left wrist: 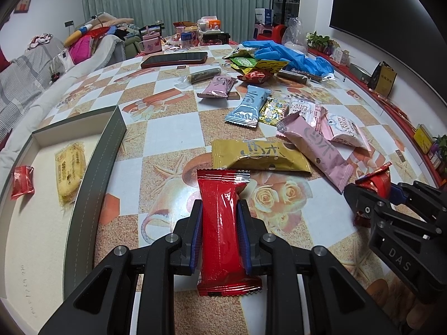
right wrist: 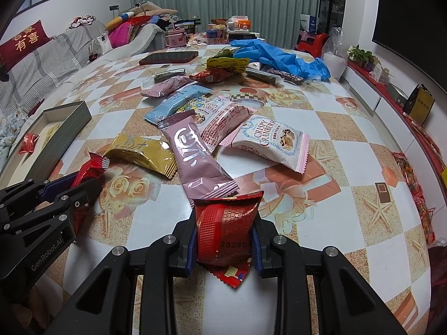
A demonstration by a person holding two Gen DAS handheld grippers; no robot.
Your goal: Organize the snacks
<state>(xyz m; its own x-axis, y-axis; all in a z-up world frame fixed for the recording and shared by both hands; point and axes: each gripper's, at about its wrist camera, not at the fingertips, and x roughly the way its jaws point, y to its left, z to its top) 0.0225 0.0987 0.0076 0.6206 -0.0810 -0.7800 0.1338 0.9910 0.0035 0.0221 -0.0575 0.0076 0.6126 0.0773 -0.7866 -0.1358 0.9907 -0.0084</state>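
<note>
The left gripper (left wrist: 220, 223) is squeezing a long red snack bar (left wrist: 222, 231) between its blue pads, the wrapper's crimped far end sticking out over the patterned table (left wrist: 173, 128). The right gripper (right wrist: 225, 237) is likewise clamping a squat red snack packet (right wrist: 226, 231), whose lower corner is hanging beneath the jaws. Both grippers are sitting side by side near the table's front edge, just short of the scattered pile. A gold packet (left wrist: 259, 156) and a pink bar (right wrist: 195, 159) are lying just ahead of them, with a Crispy Cranberry pack (right wrist: 268, 142) and a light blue bar (left wrist: 247, 106) further in. The grey-walled box (left wrist: 100, 162) is standing to the left, holding a small red candy (left wrist: 23, 181) and a pale yellow biscuit pack (left wrist: 69, 173). Bare tabletop is lying open between the box wall and the pile.
</note>
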